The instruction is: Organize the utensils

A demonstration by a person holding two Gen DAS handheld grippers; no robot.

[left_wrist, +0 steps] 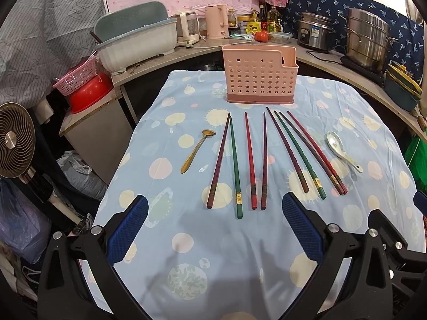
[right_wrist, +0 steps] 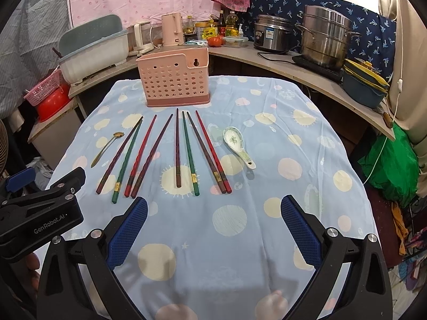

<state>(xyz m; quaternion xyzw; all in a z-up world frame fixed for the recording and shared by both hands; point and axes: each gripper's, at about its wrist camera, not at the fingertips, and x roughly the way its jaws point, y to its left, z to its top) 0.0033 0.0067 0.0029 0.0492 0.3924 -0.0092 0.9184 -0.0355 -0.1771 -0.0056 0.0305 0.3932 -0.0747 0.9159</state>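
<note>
In the left wrist view, the left gripper (left_wrist: 214, 209) is wide open, and its blue pads (left_wrist: 128, 229) hold nothing and touch nothing. It hangs above the near part of the table, which is covered with a light blue cloth (left_wrist: 213, 253) with round spots. Ahead lie eight chopsticks (left_wrist: 264, 161) in a loose fan, with thin tips toward the pink utensil holder (left_wrist: 260, 76), which stands upright at the far edge. A small golden spoon (left_wrist: 196, 150) lies to the left of the chopsticks, and a white ceramic spoon (left_wrist: 340, 148) to the right.

In the right wrist view, the right gripper (right_wrist: 213, 209) is also fully released and empty, above the cloth. The left gripper's black body is seen at the left border. The chopsticks (right_wrist: 177, 149) lie between the two spoons, and the holder (right_wrist: 174, 78) is behind them. Behind the table, a counter (right_wrist: 307, 73) carries a steel pot (right_wrist: 324, 37), a rice cooker (right_wrist: 273, 34) and bottles.
</note>
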